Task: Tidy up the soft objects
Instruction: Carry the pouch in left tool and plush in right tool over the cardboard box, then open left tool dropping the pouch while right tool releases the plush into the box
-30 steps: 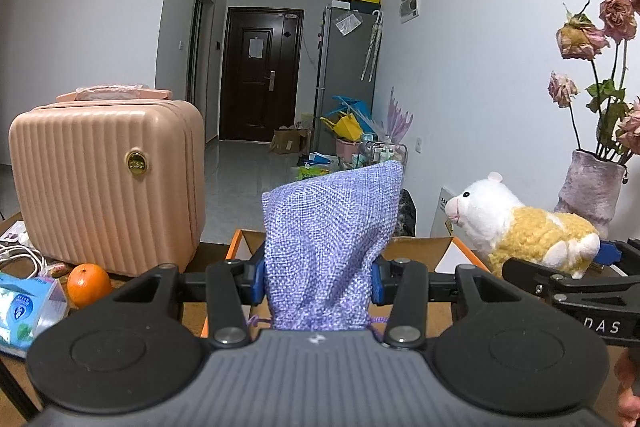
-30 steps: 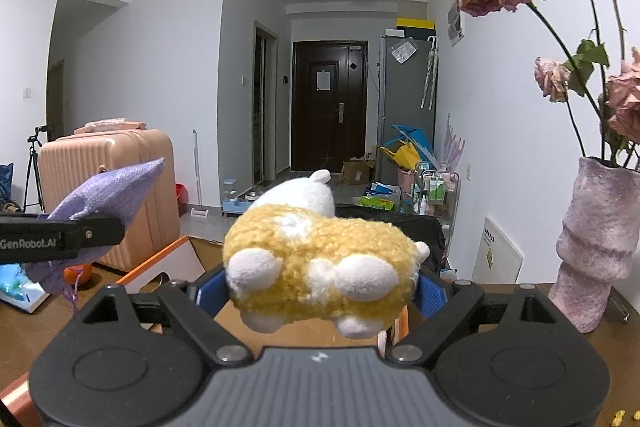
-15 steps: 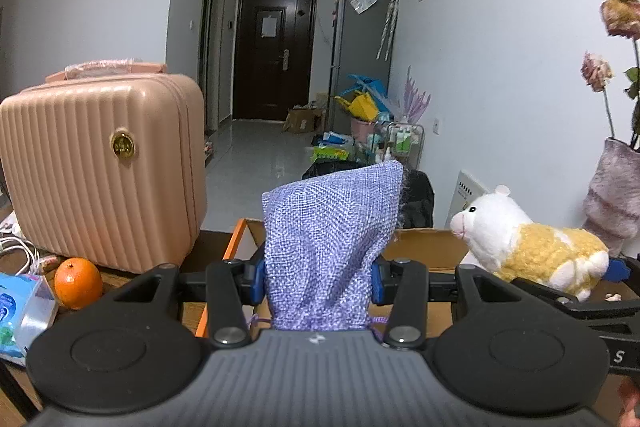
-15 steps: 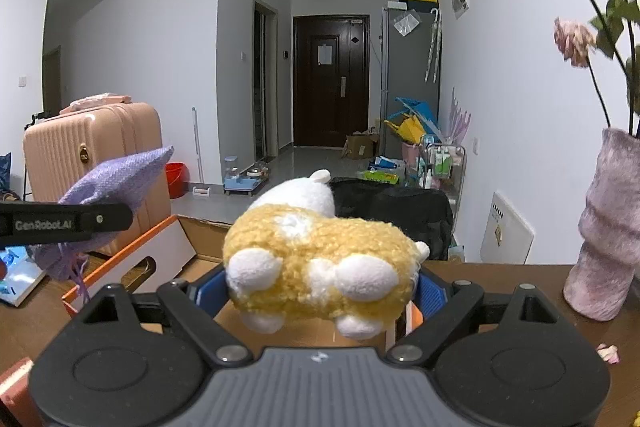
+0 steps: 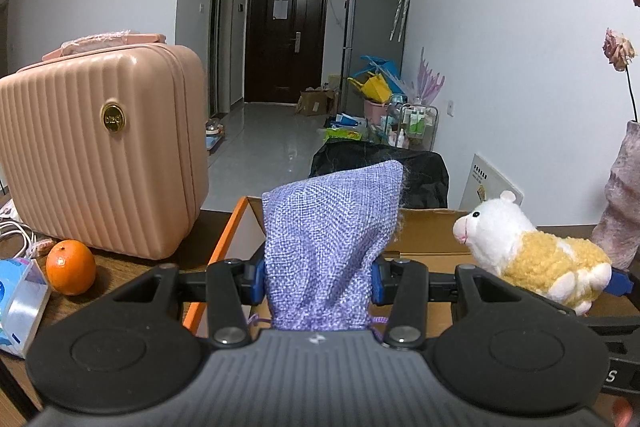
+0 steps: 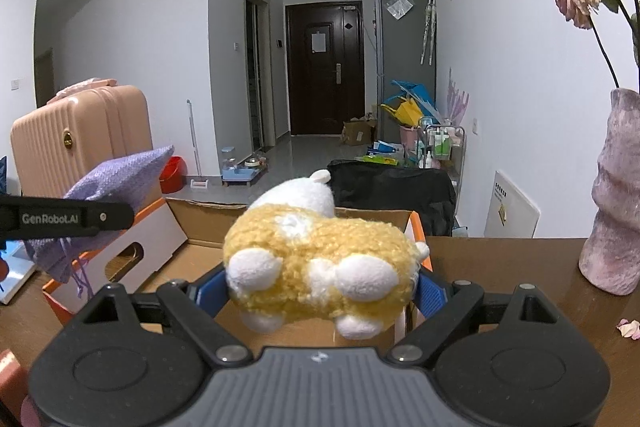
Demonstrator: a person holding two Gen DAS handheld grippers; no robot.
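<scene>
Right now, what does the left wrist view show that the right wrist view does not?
Only the left wrist view shows the round orange fruit and the plush's white face. Only the right wrist view shows the red bucket and fallen pink petals. Both show the purple woven pouch, the yellow-and-white plush sheep, the open cardboard box and the ribbed pink suitcase.

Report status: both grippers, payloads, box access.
Left gripper shut on purple pouch. Right gripper shut on plush sheep. Both over open cardboard box; nothing blocking.
</scene>
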